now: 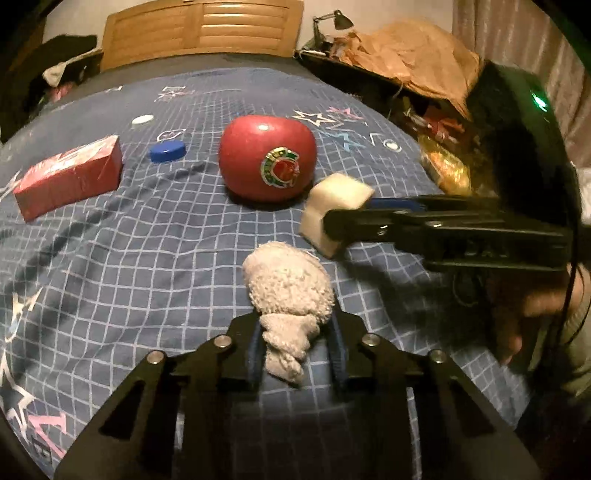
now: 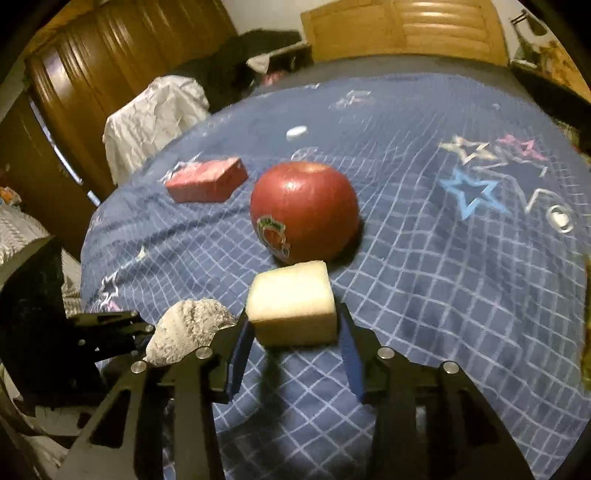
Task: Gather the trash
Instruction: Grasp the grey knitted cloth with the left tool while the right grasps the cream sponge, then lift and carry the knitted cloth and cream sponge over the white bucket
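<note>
Left hand-held gripper [image 1: 295, 354] is clenched on a crumpled grey-white paper wad [image 1: 288, 295], held just above the bed's blue checked star-print cover [image 1: 147, 240]. Right hand-held gripper [image 2: 293, 332] is clamped on a white foam block [image 2: 293, 306], pads touching both its sides. Just beyond the block a red apple [image 2: 304, 210] with a sticker is seen. Farther left lie a red box [image 1: 70, 177], a blue bottle cap [image 1: 167, 151] and a white cap [image 1: 142, 119]; wooden headboard [image 1: 201, 29] at the back
</note>
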The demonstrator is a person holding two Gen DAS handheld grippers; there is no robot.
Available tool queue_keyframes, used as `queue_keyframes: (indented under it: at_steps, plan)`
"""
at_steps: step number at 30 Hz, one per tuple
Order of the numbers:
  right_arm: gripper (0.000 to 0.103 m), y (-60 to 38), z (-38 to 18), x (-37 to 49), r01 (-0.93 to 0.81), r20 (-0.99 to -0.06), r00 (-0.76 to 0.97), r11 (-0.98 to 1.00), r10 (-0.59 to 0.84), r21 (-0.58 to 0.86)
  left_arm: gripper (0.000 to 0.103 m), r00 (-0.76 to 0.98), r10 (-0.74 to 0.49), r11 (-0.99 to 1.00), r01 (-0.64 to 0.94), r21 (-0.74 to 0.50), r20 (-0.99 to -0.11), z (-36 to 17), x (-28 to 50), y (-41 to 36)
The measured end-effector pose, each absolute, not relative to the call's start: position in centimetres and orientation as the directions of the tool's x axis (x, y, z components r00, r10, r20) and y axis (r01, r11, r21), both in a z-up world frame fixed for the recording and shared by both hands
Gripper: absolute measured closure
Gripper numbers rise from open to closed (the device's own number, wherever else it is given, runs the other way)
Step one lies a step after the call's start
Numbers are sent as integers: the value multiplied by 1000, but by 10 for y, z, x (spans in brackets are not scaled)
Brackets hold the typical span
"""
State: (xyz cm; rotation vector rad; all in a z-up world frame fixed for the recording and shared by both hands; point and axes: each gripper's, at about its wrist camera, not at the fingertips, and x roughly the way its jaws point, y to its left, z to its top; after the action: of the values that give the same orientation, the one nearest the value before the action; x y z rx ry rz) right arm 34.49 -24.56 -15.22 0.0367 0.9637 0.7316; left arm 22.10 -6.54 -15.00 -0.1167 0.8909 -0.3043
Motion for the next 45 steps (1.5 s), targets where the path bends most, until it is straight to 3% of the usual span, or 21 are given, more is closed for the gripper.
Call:
queue_keyframes:
  at_steps: [4, 11, 22, 45]
  plan:
    - [59, -266, -129, 324, -499, -668, 450, 787, 593, 362, 77, 615, -261, 965, 170, -198, -744, -140, 209, -58]
    - [59, -300, -88, 241, -366, -598, 639, 875, 483, 316, 77, 723, -88, 996, 50, -75, -685, -98, 179, -42]
    - [59, -267, -64, 147, -362, -540, 734, 910, 412, 202, 77, 801, 94, 995, -63, 74, -592, -64, 139, -44]
    - [58, -255, -55, 124, -377, -537, 739, 910, 407, 171, 77, 830, 127, 991, -77, 113, -544, -51, 123, -47]
